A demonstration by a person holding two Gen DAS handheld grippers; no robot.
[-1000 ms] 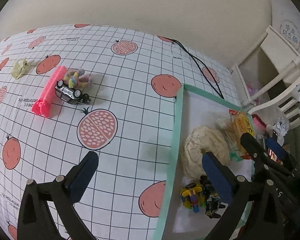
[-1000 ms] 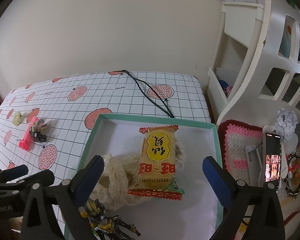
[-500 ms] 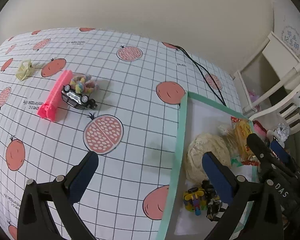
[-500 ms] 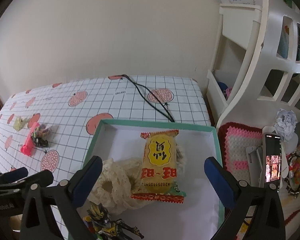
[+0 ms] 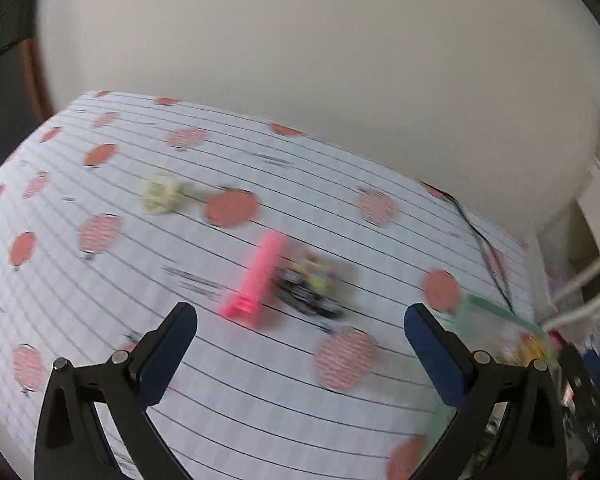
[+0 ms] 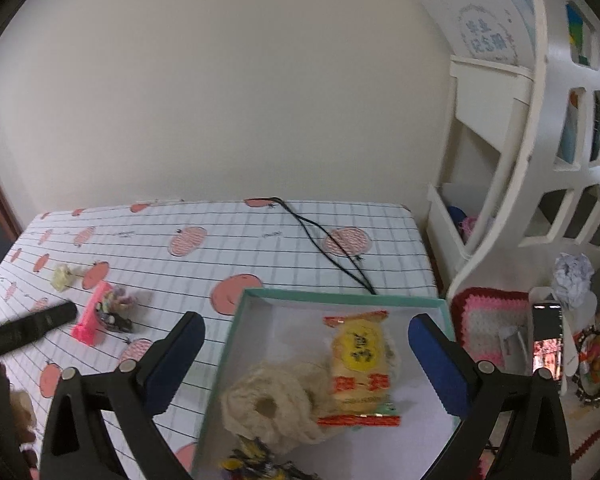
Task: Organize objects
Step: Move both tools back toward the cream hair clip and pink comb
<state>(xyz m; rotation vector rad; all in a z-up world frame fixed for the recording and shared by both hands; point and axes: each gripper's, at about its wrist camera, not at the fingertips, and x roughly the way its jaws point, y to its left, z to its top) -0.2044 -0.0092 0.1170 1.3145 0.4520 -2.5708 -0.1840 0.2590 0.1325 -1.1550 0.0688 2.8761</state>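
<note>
While both grippers' fingers [image 5: 182, 322] gape empty, pink comb [image 5: 256, 280] lies lengthwise toward wall, beside toy car [image 5: 308, 300].

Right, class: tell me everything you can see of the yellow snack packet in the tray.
The snack packet is a plump yellow plastic bag with a yellow oval label, red characters beneath it and crimped red ends. It looks sealed and full. It lies flat, lengthwise, inside the green-rimmed tray, its near end resting against the cream ball of twine. The open right claw hangs above it without touching. In the left view it is only a blur.
</note>
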